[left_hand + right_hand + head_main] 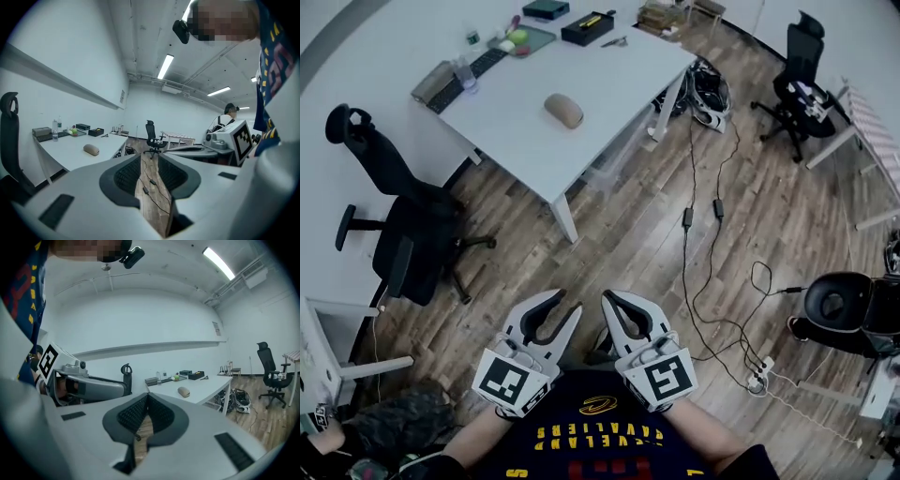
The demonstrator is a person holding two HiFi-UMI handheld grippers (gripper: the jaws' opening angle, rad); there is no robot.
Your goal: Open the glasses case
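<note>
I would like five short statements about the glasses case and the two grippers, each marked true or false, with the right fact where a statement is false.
1. The glasses case lies on the white table. True.
2. The left gripper holds the glasses case. False: its jaws stand slightly apart with nothing between them.
3. The right gripper has its jaws closed together on nothing. True.
4. The glasses case is open. False: it lies closed.
5. Both grippers hang over the table. False: they are over the wooden floor, close to the person's body and well apart from the table.
</note>
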